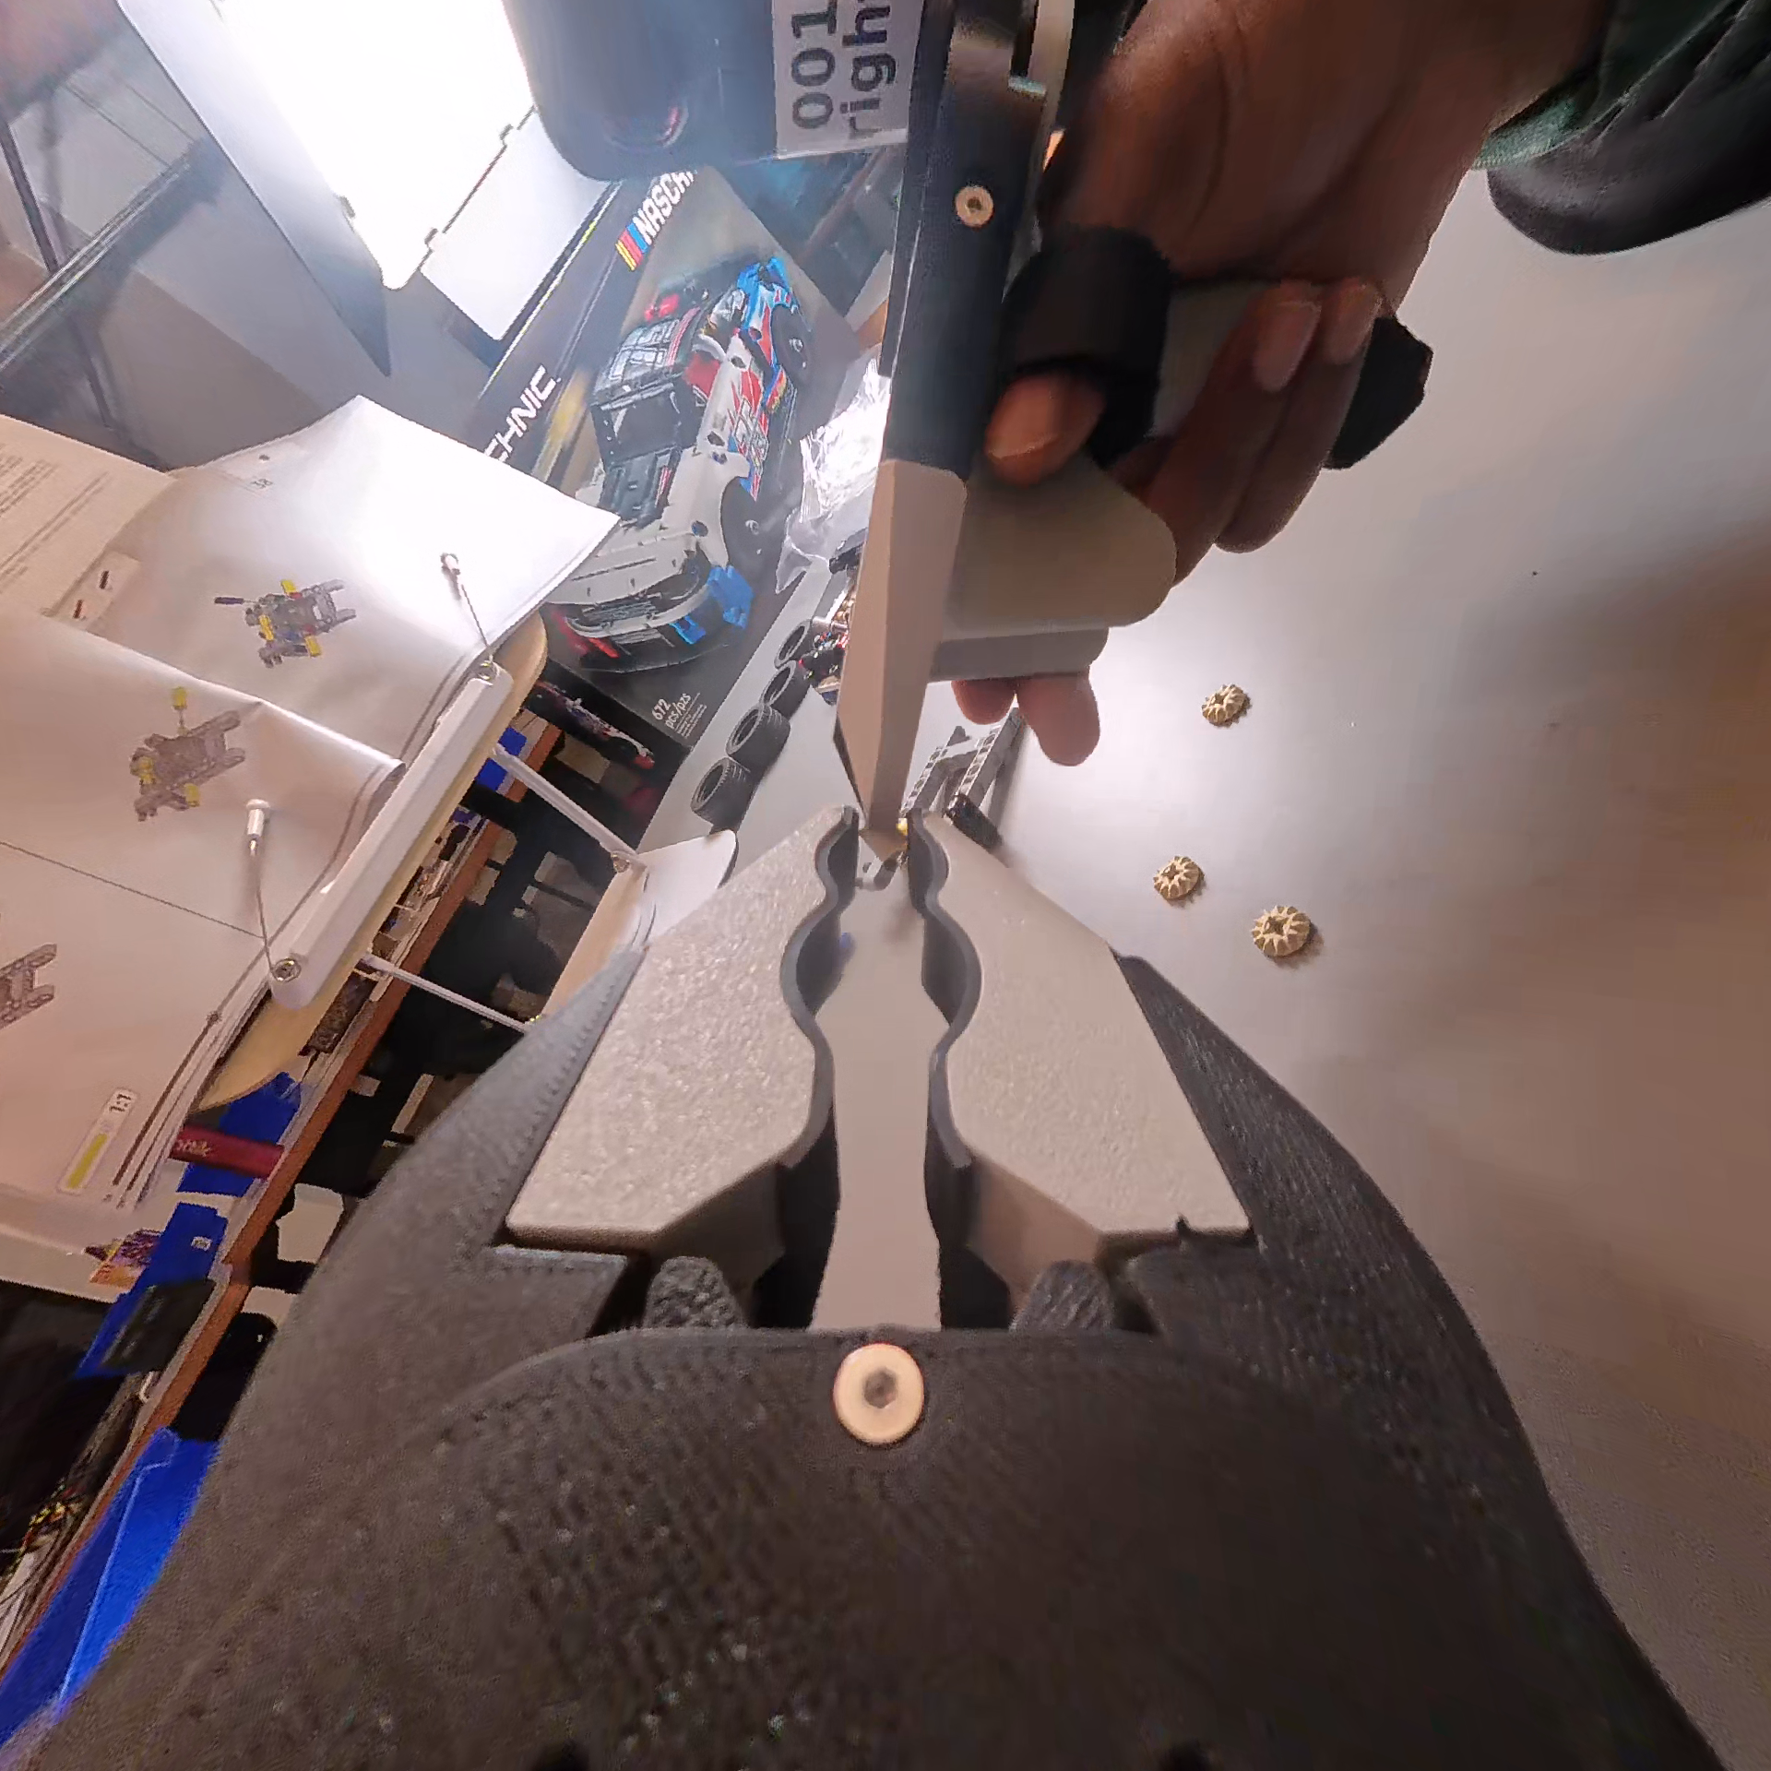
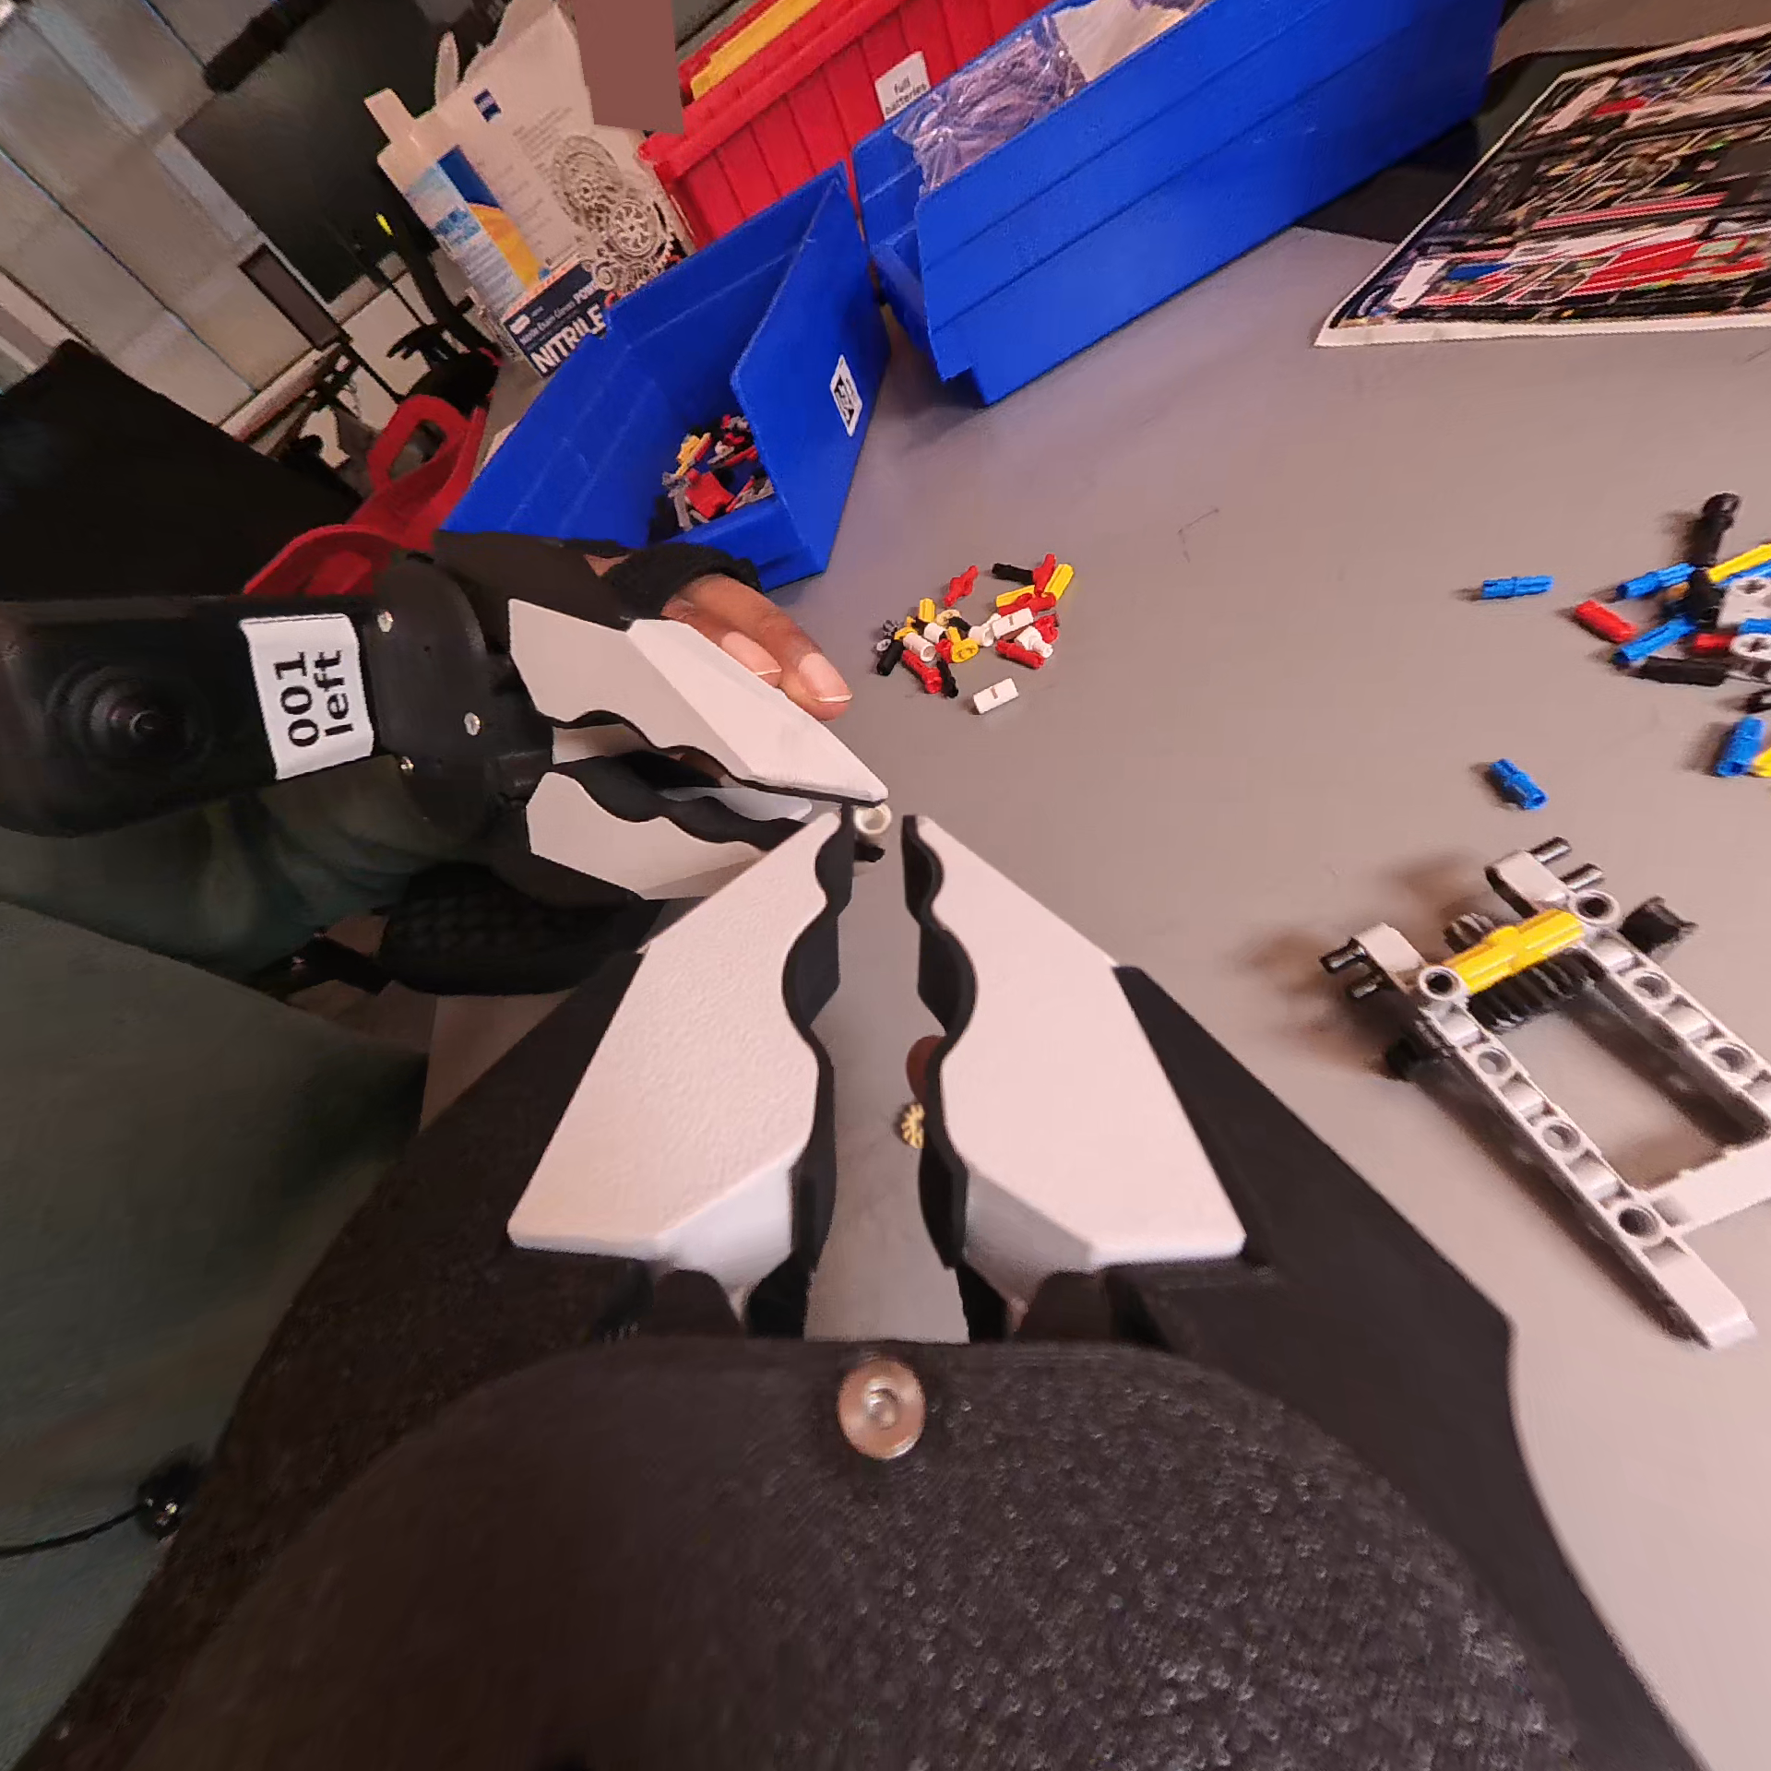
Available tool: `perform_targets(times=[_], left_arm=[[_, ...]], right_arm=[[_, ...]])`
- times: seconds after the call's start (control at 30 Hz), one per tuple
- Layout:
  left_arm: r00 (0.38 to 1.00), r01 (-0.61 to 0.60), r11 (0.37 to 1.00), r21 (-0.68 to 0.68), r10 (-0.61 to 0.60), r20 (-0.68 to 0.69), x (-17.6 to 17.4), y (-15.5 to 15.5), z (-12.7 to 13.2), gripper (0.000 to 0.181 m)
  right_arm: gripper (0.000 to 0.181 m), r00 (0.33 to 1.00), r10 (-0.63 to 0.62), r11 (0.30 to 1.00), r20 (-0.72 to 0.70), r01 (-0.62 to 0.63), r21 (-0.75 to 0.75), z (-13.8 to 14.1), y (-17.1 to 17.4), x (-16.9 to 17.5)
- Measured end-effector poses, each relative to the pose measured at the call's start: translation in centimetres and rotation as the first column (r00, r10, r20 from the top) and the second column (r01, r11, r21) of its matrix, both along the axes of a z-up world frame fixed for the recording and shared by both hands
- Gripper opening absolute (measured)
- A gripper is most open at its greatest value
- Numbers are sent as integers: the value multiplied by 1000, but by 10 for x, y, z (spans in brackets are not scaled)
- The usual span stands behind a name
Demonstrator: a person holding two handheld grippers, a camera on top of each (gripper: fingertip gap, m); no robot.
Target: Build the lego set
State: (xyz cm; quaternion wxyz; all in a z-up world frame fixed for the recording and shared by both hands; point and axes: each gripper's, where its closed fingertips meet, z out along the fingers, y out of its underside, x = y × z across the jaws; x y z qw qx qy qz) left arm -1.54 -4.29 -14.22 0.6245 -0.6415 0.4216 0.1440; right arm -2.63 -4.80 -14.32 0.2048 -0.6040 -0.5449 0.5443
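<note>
My left gripper (image 1: 880, 836) is shut on a small light grey lego piece (image 1: 874, 861) held above the grey table. In the right wrist view the left gripper (image 2: 856, 807) comes in from the left with the piece (image 2: 874, 818) at its tips. My right gripper (image 2: 874, 836) has its jaws a narrow gap apart, tips right at the piece and not clamped on it. In the left wrist view it (image 1: 870, 810) points down from above. A grey lego frame (image 2: 1572, 1064) with a yellow part (image 2: 1514, 944) lies on the table to the right.
Three tan gears (image 1: 1178, 878) lie on the table. A pile of small pins (image 2: 968, 623) and loose blue pins (image 2: 1519, 781) lie ahead. Blue bins (image 2: 767, 402) and a red bin (image 2: 795, 105) stand behind. The set box (image 1: 690, 460) and instruction booklet (image 1: 240, 671) are at left.
</note>
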Motion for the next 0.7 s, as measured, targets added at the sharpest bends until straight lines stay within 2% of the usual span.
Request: perform_targets(times=[0.1,0.23,0.33,0.43,0.5,0.57,0.7], left_arm=[[999,13,999,-36,-11,53,-2,0,-2,11],[957,111,978,-177,-57,285,-3,-5,-2,17],[901,211,922,-324,-55,430,-4,-10,-12,15],[853,310,847,-431,-48,519,-1,-18,-23,12],[845,346,817,-461,-58,532,3,-23,-27,11],[868,363,781,-508,-85,489,8,-29,-37,10],[908,372,683,-628,-128,398,17,-45,-62,9]], right_arm=[[5,1000,17,1000,1,-17,17,-2,-1,-1],[5,999,45,995,-8,-44,89,-4,4,-1],[5,994,111,972,18,-112,206,-12,1,3],[6,978,200,883,56,-205,421,-23,-8,10],[6,960,261,812,98,-273,516,-32,-17,15],[6,940,306,763,148,-336,553,-43,-26,20],[5,904,358,723,234,-427,542,-62,-42,22]])
